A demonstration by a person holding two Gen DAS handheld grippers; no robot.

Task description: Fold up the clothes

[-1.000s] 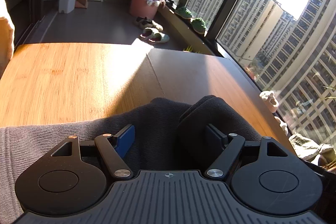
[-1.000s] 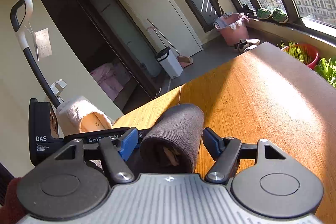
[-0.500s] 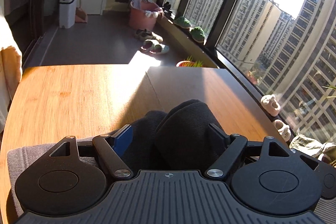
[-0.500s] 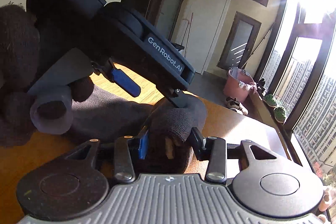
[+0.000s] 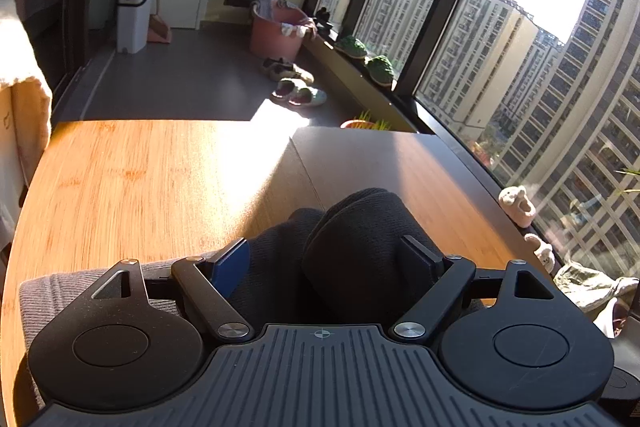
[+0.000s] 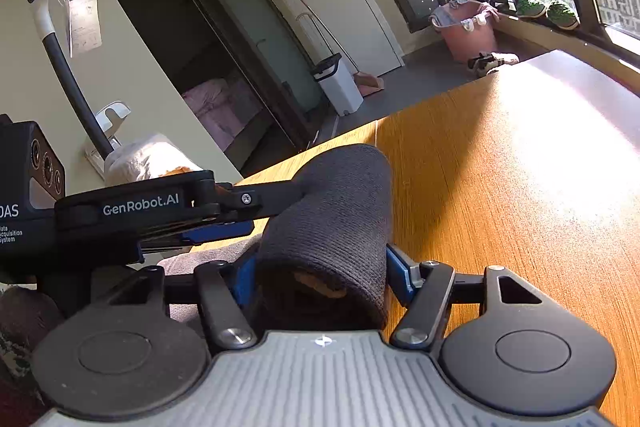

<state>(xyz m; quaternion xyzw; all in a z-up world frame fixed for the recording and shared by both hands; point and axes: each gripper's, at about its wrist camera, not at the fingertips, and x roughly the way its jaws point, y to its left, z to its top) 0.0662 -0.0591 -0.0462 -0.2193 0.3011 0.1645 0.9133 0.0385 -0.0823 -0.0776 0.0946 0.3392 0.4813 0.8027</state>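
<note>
A dark grey knit garment (image 5: 352, 247) lies bunched on the wooden table (image 5: 140, 187). My left gripper (image 5: 326, 259) is shut on a thick fold of it, the cloth bulging up between the jaws. In the right wrist view my right gripper (image 6: 320, 267) is shut on a rolled end of the same garment (image 6: 332, 219). The left gripper's body (image 6: 140, 211) reaches in from the left of that view and meets the roll's far end.
The table runs forward, sunlit in the middle, with its right edge along the windows (image 5: 500, 67). A white bin (image 5: 134, 19), a pink basket (image 5: 278, 31) and slippers (image 5: 298, 93) stand on the floor beyond. A towel-draped stand (image 6: 148, 159) is at the left.
The right gripper has swung from facing across the left gripper back to facing down the table, still on the roll. The left gripper has held its fold and lifted slightly.
</note>
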